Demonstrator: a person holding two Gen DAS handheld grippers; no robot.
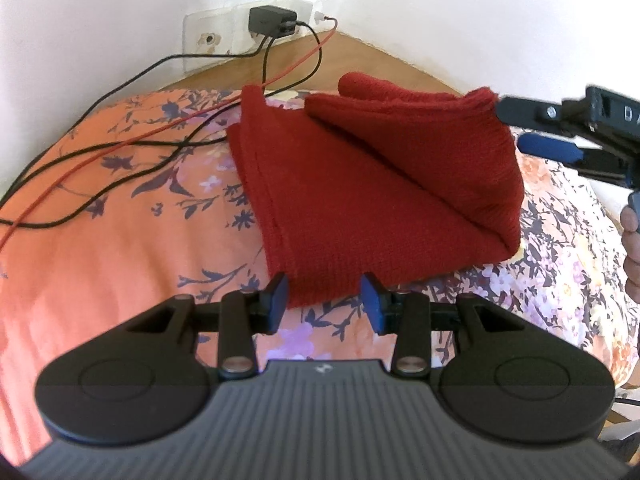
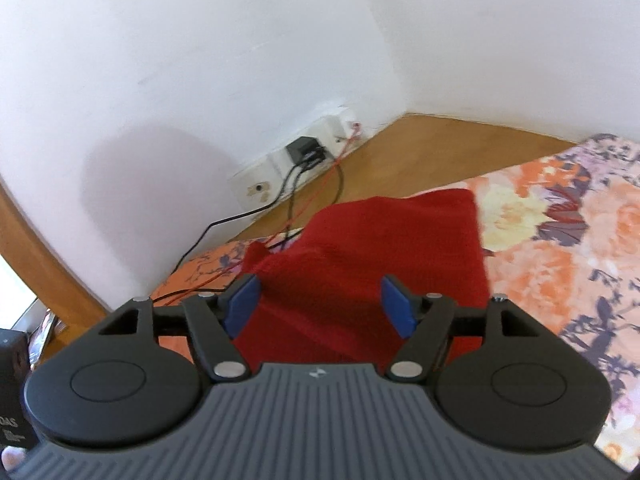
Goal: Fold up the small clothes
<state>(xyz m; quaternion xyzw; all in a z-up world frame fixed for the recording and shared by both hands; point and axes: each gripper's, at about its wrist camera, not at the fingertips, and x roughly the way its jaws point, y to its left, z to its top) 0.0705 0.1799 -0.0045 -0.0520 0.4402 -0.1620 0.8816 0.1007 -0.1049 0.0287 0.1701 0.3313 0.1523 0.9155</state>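
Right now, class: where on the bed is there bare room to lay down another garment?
Free: the orange floral bedspread between the cables and left gripper. Also right of the red knit garment. Crowded: the cable tangle towards the charger.

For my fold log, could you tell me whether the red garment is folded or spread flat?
Partly folded: red garment has one flap doubled over its lower layer on the bedspread.

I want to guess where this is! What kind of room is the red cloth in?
Probably a bedroom. The red cloth lies on a soft flowery bedcover, like a bed. Behind it are a plain white wall and a wall socket with a charger and trailing cables.
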